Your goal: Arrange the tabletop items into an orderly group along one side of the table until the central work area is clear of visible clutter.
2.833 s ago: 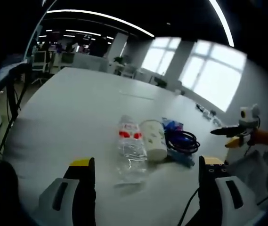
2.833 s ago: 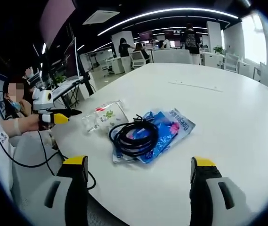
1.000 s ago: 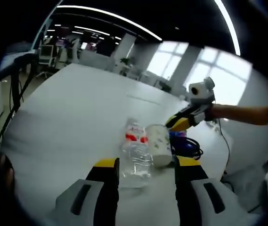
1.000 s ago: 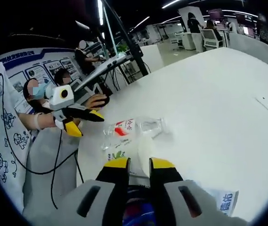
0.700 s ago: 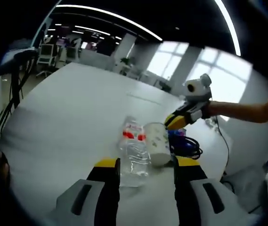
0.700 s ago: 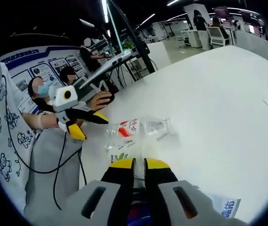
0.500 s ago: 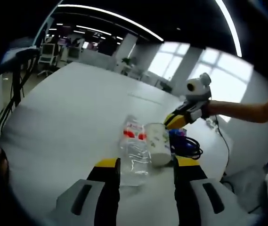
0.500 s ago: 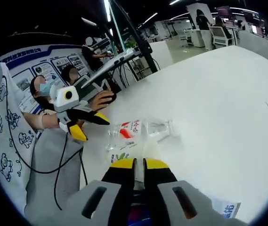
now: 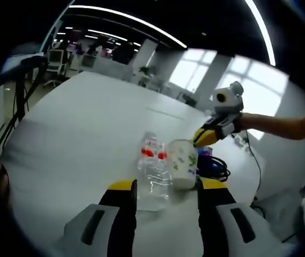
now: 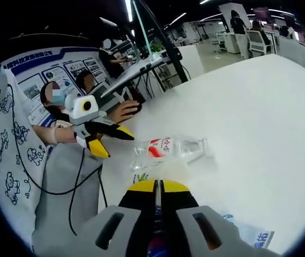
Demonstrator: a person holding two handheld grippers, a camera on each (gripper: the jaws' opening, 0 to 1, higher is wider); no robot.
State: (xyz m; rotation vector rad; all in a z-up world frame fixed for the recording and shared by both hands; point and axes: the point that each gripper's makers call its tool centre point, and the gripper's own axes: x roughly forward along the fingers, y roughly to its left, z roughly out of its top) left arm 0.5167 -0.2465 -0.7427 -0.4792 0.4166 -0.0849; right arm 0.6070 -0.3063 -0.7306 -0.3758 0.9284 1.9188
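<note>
Left gripper view: white table (image 9: 77, 123). Clear water bottle (image 9: 152, 171) lies on side, long axis running away from camera, red-label end far. Left gripper (image 9: 165, 190) jaws apart, holding nothing, bottle's near end between tips. Paper cup (image 9: 183, 163) just right of bottle, tilted, rim clamped by right gripper (image 9: 201, 138), jaws closed on it. Black cable coil (image 9: 214, 167) beyond cup.

Right gripper view: bottle (image 10: 171, 147) lengthwise left-right across table.

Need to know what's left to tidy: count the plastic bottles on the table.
1. The clear plastic bottle lies on its side on the white table, beside the paper cup. Others could be hidden.
</note>
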